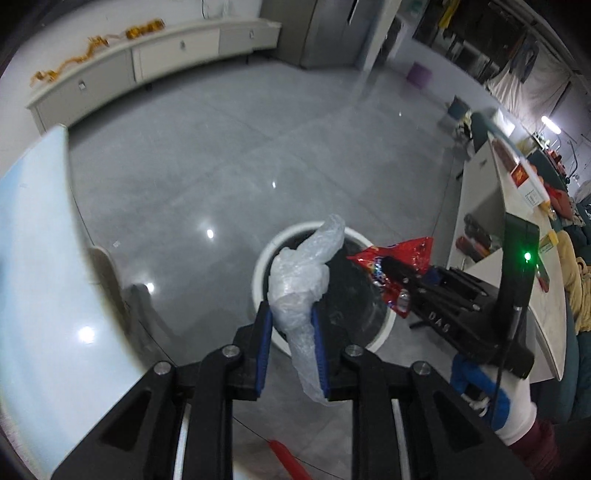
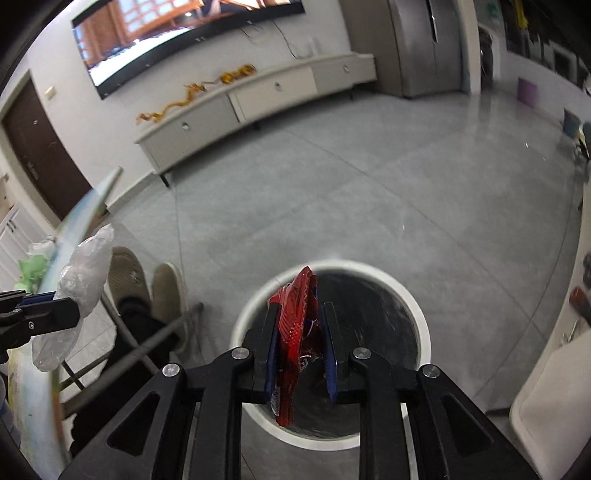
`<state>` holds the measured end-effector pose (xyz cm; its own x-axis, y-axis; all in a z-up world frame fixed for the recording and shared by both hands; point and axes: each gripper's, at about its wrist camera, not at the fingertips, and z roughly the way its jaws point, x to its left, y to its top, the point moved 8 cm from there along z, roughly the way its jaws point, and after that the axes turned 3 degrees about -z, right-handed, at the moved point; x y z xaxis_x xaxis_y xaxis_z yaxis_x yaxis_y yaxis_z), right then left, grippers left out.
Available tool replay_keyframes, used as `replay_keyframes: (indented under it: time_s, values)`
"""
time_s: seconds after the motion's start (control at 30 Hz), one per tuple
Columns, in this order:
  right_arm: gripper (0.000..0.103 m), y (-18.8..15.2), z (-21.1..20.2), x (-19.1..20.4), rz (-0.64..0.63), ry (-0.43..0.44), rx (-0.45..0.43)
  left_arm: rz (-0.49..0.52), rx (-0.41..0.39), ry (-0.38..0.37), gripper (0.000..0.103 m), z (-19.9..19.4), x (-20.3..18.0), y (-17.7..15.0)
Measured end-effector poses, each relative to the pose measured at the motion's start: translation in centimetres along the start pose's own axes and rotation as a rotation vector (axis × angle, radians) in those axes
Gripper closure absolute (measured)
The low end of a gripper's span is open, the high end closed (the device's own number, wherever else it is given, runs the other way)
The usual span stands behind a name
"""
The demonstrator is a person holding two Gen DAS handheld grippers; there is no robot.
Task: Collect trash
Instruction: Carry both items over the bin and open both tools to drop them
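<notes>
Grippers' plastic wrap (image 1: 301, 291) and red wrapper (image 2: 297, 325) above bin (image 2: 421, 325)

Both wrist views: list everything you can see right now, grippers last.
bin: one, white rim, dark inside, on floor below both grippers
plastic bag: one, clear, crumpled, in left gripper
wrapper: one, red, in right gripper
cabinet: one, white, along far wall
garland: one, gold, on cabinet
screen: one, on wall above cabinet
door: one, dark brown, left
purple bin: one, far right
shoes: two, beige, left of bin
left gripper: shut on plastic bag
right gripper: shut on wrapper
</notes>
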<state>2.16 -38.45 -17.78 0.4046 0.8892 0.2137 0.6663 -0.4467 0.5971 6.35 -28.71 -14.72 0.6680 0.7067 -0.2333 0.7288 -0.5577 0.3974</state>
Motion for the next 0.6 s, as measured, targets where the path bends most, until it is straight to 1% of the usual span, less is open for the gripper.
replay_keyframes:
  time_s: [0.17,0.23,0.27,0.3,0.37,0.4,0.6]
  values:
    - [0.077,-1.7,2.3,-1.8,0.030,0.006,0.052,-0.019,0.085,-0.025,0.082,3.4,-1.2,0.1]
    - [0.076,-2.1,2.8,-2.0,0.030,0.007,0.067,-0.024,0.111,-0.034,0.079,4.5,-1.7,0.1]
    - [0.070,-2.2,3.1,-2.1,0.029,0.009,0.076,-0.024,0.122,-0.035,0.076,4.9,-1.8,0.2]
    - [0.067,-2.3,3.4,-2.3,0.029,0.011,0.081,-0.026,0.129,-0.035,0.073,5.2,-1.8,0.2]
    - [0.064,-2.3,3.9,-2.2,0.032,0.010,0.091,-0.036,0.138,-0.045,0.056,5.8,-2.1,0.2]
    - [0.063,-2.3,4.1,-2.3,0.034,0.009,0.096,-0.038,0.138,-0.046,0.054,5.8,-1.9,0.1]
    - [0.057,-1.8,4.1,-2.9,0.034,-0.008,0.092,-0.040,0.133,-0.063,0.054,5.9,-2.3,0.4]
